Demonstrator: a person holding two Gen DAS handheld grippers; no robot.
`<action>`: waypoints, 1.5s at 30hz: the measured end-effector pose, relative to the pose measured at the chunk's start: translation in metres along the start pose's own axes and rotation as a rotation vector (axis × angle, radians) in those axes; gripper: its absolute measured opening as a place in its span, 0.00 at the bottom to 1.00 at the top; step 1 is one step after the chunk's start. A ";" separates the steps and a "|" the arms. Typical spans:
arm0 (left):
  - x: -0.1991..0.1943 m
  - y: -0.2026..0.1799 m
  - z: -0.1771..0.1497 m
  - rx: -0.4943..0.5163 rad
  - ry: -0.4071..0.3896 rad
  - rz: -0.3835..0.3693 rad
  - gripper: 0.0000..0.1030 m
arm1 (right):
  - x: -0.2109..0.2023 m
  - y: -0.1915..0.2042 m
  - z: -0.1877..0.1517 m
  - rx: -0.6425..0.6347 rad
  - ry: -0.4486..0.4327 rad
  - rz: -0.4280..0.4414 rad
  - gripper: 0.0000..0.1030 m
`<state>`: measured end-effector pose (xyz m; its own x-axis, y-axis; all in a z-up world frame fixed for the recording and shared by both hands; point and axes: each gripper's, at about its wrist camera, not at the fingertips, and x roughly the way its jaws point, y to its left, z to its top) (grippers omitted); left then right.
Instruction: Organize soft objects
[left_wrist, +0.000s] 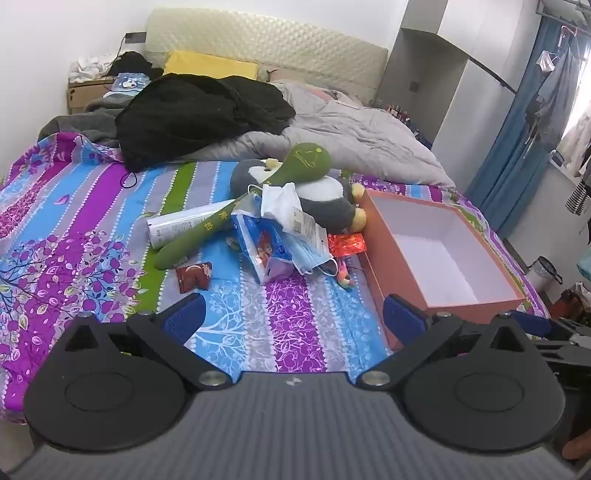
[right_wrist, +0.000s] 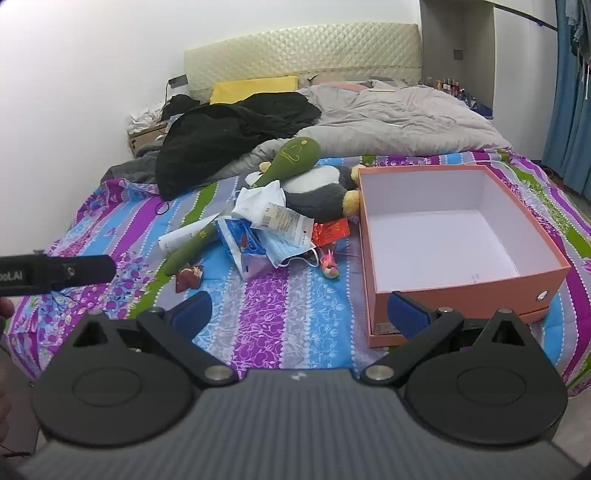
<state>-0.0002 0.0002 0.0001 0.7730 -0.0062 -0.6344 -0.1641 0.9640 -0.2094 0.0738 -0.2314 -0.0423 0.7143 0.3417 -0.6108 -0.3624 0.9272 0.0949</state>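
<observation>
A grey and white penguin plush (left_wrist: 325, 199) (right_wrist: 317, 192) lies mid-bed with a long green plush hammer (left_wrist: 303, 162) (right_wrist: 291, 157) leaning across it. In front of them sit a tissue pack (left_wrist: 264, 247) (right_wrist: 242, 243), blue face masks (left_wrist: 310, 251) (right_wrist: 286, 247), a small red pouch (left_wrist: 194, 276) (right_wrist: 188, 277) and a tiny pink toy (left_wrist: 345, 277) (right_wrist: 330, 266). An empty orange box (left_wrist: 476, 302) (right_wrist: 461, 291) stands open to the right. My left gripper (left_wrist: 293, 317) and my right gripper (right_wrist: 299, 314) hover open over the near bedsheet, nothing between their fingers.
The striped floral bedsheet (left_wrist: 92, 229) (right_wrist: 288, 325) covers the bed. Black clothing (left_wrist: 192, 114) (right_wrist: 229, 133), a grey duvet (left_wrist: 362, 136) (right_wrist: 399, 118) and a yellow pillow (left_wrist: 210, 65) lie at the far end. The other gripper's black tip (right_wrist: 55, 274) shows at left. Blue curtains (left_wrist: 517, 155) hang right.
</observation>
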 end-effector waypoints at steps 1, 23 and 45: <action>0.000 0.000 0.000 0.000 0.000 0.000 1.00 | 0.001 0.000 0.000 0.000 0.000 -0.003 1.00; 0.000 0.005 -0.002 -0.032 0.002 -0.009 1.00 | -0.002 0.004 -0.005 0.020 0.007 0.010 1.00; 0.000 0.009 -0.004 -0.040 0.000 -0.023 1.00 | -0.003 0.007 -0.008 0.021 0.009 0.007 1.00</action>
<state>-0.0042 0.0081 -0.0052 0.7768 -0.0277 -0.6291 -0.1713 0.9521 -0.2535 0.0644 -0.2273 -0.0457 0.7061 0.3468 -0.6174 -0.3548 0.9278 0.1153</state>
